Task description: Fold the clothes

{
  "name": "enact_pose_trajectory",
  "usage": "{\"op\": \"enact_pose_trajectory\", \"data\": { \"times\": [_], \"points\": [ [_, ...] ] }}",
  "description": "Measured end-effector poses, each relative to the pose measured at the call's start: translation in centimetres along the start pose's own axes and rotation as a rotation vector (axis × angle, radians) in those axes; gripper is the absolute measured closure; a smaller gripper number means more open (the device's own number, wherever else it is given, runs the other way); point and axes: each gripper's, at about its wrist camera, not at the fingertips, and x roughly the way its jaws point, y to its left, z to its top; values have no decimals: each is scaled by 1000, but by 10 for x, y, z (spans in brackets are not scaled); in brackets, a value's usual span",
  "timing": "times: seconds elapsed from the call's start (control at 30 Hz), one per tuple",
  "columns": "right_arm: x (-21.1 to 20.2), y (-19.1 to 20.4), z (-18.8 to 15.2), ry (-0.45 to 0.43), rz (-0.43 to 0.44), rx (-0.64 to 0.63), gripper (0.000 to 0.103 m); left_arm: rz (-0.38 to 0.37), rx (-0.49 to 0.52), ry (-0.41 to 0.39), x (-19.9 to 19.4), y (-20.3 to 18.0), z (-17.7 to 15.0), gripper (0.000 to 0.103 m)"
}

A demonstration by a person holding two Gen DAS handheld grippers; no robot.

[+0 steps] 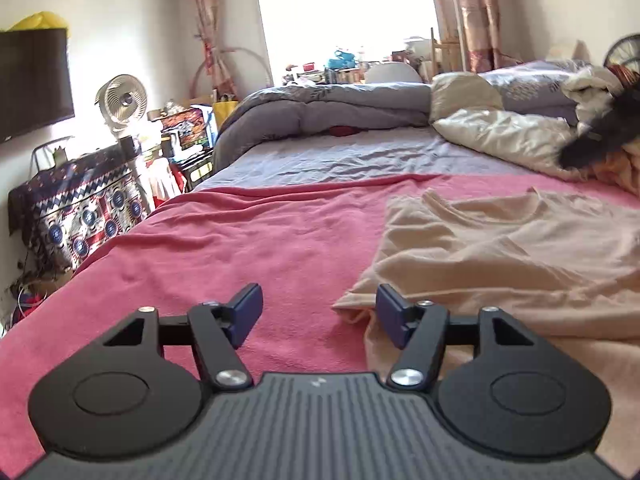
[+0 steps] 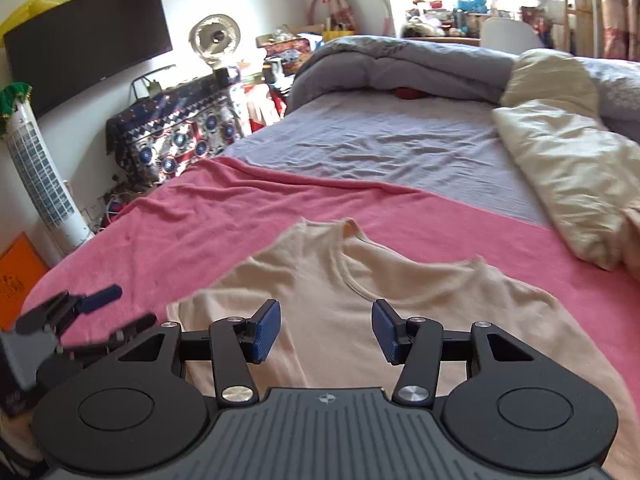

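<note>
A cream T-shirt [image 2: 360, 300] lies spread on the pink blanket [image 2: 224, 224], neckline towards the far end of the bed. My right gripper [image 2: 326, 330] hovers over the shirt's lower half, open, with nothing between its blue pads. In the left wrist view the shirt [image 1: 500, 248] lies to the right, its rumpled edge just in front of the right finger. My left gripper [image 1: 318, 316] is open over the pink blanket [image 1: 240, 248] at that edge, holding nothing. The left gripper [image 2: 104, 312] also shows at the left of the right wrist view, beside the shirt.
Beyond the blanket is a grey sheet [image 2: 380, 144], a rolled grey duvet [image 2: 400, 60] and a cream quilt [image 2: 568, 168] at the right. A patterned cloth-covered cabinet [image 2: 176, 136], a fan [image 2: 214, 40], a wall TV [image 2: 88, 44] and a tower fan [image 2: 44, 184] line the left side. A dark furry thing [image 1: 596, 136] lies at the far right.
</note>
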Motion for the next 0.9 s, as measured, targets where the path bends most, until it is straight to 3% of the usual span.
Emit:
{"op": "enact_pose_trajectory", "data": {
  "times": [0.03, 0.13, 0.2, 0.23, 0.33, 0.43, 0.67, 0.8, 0.87, 0.9],
  "points": [
    [25, 5, 10, 14, 11, -8, 53, 12, 19, 57, 11, -2, -1, 37],
    [86, 19, 26, 81, 12, -43, 55, -24, -47, 74, 15, 9, 0, 36],
    [115, 27, 29, 126, 39, -47, 76, -65, -113, 88, 18, 21, -2, 35],
    [123, 31, 27, 140, 37, -54, 94, -87, -147, 92, 19, 27, -3, 35],
    [125, 45, 20, 101, -27, -117, 99, -117, -200, 93, 20, 35, -4, 35],
    [121, 45, 33, 29, -47, -104, 99, -108, -192, 90, 18, 34, -3, 35],
    [150, 53, 92, -13, -32, -136, 99, -119, -213, 90, 19, 38, -5, 35],
    [147, 50, 93, 26, -48, -197, 85, -130, -224, 90, 20, 41, -5, 35],
    [142, 43, 78, 67, -47, -197, 47, -130, -225, 89, 19, 41, -5, 35],
    [139, 40, 68, 85, -41, -202, 40, -129, -224, 89, 18, 39, -5, 35]
  ]
}}
